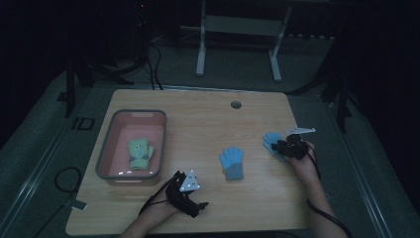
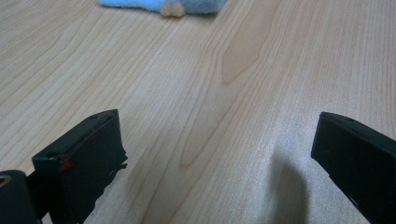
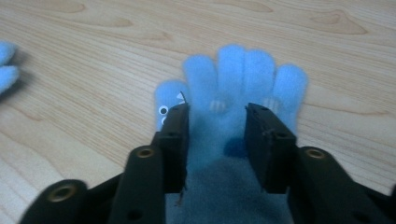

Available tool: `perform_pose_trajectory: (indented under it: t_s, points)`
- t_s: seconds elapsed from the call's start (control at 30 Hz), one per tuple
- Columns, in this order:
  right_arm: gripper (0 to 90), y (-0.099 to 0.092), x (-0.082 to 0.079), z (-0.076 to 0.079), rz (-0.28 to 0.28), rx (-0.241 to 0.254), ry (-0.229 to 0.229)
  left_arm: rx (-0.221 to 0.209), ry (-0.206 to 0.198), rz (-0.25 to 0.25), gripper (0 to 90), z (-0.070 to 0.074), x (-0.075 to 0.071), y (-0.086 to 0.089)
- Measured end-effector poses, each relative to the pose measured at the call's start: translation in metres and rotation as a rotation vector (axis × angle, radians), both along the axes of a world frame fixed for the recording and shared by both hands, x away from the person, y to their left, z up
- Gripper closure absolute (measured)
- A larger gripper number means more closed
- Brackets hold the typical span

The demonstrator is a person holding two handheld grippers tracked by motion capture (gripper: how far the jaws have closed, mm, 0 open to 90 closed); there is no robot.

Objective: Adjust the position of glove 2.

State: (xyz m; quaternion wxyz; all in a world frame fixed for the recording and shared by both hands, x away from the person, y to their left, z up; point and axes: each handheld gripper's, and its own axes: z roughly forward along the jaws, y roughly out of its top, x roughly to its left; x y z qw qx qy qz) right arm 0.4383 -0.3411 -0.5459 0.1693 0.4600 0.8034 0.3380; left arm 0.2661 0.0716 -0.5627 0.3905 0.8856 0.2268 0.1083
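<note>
Dark surroundings frame a pale wooden table (image 1: 198, 119) with rounded corners and visible grain. Two soft, fuzzy blue gloves with grey cuffs lie on it. One blue glove (image 1: 232, 163) rests flat near the middle, fingers pointing away from the person. The second blue glove (image 3: 236, 88) lies toward the right edge, its fingers spread, with small googly eyes on the thumb side. The right gripper (image 3: 217, 140) sits over this glove's palm, its black jaws narrowly parted with the fleece between them; whether they pinch it I cannot tell. The left gripper (image 2: 215, 154) rests near the table's front edge, jaws wide apart over bare wood. At the left, a pink rectangular bin (image 1: 113, 130) with a grey rim holds a pale green glove (image 1: 140, 153).
</note>
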Motion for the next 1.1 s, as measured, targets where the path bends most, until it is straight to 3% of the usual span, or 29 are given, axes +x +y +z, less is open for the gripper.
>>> perform_pose_trajectory:
  t_s: [0.1,0.17,0.3,0.4,0.57,0.63,0.7,0.97,1.1]
  points:
    - [66.6,0.0,-0.002,-0.002,0.007,-0.012,-0.026,0.002,-0.002,-0.001,2.6,0.0,0.0,0.0]
    - [75.8,0.0,-0.003,-0.003,-0.002,-0.018,-0.04,0.004,-0.003,-0.003,2.6,0.0,0.0,0.0]
    - [83.5,0.002,-0.007,-0.005,-0.049,0.016,-0.048,0.006,-0.005,-0.002,2.6,0.0,0.0,-0.001]
    - [85.3,0.005,-0.012,-0.002,-0.11,0.075,-0.036,0.005,-0.007,-0.005,2.6,0.0,-0.001,0.0]
    - [85.8,0.021,-0.035,0.021,-0.198,0.061,-0.102,0.006,-0.006,-0.005,2.6,0.0,-0.001,-0.001]
    - [85.8,0.025,-0.043,0.029,-0.231,0.072,-0.103,0.004,-0.008,-0.006,2.6,0.001,-0.001,-0.001]
    - [85.8,0.031,-0.05,0.034,-0.259,0.035,-0.113,0.005,-0.008,-0.006,2.6,0.001,-0.001,0.0]
    - [85.9,0.039,-0.075,0.057,-0.311,-0.004,-0.137,0.001,-0.009,-0.01,2.6,0.001,-0.001,0.0]
    - [85.9,0.039,-0.088,0.067,-0.323,0.007,-0.142,0.002,-0.009,-0.01,2.6,0.001,-0.002,0.0]
